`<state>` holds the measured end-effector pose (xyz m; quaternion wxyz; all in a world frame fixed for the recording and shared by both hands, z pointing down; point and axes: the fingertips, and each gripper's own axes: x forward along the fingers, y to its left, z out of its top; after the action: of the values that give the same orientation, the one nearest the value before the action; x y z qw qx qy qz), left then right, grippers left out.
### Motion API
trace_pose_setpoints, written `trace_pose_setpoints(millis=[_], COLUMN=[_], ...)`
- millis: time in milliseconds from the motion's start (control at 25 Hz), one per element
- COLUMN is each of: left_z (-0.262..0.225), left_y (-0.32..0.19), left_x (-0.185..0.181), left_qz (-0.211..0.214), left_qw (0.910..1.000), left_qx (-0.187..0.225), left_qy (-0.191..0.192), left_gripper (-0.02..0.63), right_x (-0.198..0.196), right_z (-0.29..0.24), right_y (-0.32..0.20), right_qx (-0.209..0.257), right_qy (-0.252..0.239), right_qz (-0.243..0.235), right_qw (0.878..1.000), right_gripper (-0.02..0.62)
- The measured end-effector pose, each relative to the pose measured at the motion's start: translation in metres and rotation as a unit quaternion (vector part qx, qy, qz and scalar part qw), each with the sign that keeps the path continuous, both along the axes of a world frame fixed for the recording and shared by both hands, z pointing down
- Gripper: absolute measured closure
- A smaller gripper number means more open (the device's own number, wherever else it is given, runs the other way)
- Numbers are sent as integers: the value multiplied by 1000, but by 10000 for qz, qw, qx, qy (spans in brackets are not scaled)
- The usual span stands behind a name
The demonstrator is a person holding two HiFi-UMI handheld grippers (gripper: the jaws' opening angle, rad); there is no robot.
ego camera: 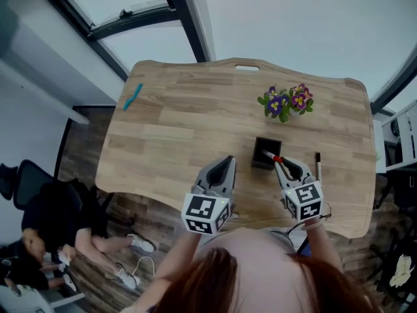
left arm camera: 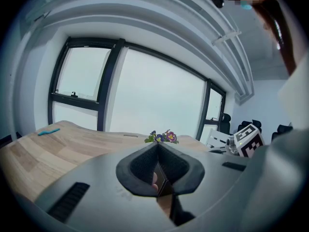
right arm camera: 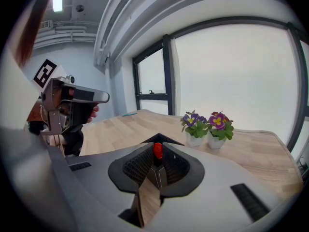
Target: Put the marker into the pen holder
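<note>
Right gripper (ego camera: pixel 281 166) is clamped on the marker (ego camera: pixel 271 156), whose long axis pokes up-left so its tip sits right over the holder (ego camera: pixel 261 164), while the left gripper (ego camera: pixel 228 160) is pinched shut on nothing and sits further off.

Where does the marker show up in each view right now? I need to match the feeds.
Head view: the marker sits lower centre-right, in the right gripper, at the pen holder.
Left gripper view: not in it.
Right gripper view: its red end shows between the jaws, at centre.
Shared landmark: the flower pots.
</note>
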<state>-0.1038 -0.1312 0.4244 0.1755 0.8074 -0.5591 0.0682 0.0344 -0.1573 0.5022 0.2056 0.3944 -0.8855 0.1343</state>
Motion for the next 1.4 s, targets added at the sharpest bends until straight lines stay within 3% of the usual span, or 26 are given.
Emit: trace_pose_setpoints(millis=[640,1400], left_z=[3,8], left_y=[-4,-1], left_x=[-12,-6], left_qz=[-124,52], left_qw=[9999,9999], left_qx=[-60,-109], left_qy=[1,78], left_gripper=[604,604], right_x=[-14,-12], right_z=[22,32], right_y=[-11,-5], right_qx=[-204,-451], right_qy=[203,181], right_qz=[-184,-40], right_qw=[9994,9988], right_gripper=[546,535])
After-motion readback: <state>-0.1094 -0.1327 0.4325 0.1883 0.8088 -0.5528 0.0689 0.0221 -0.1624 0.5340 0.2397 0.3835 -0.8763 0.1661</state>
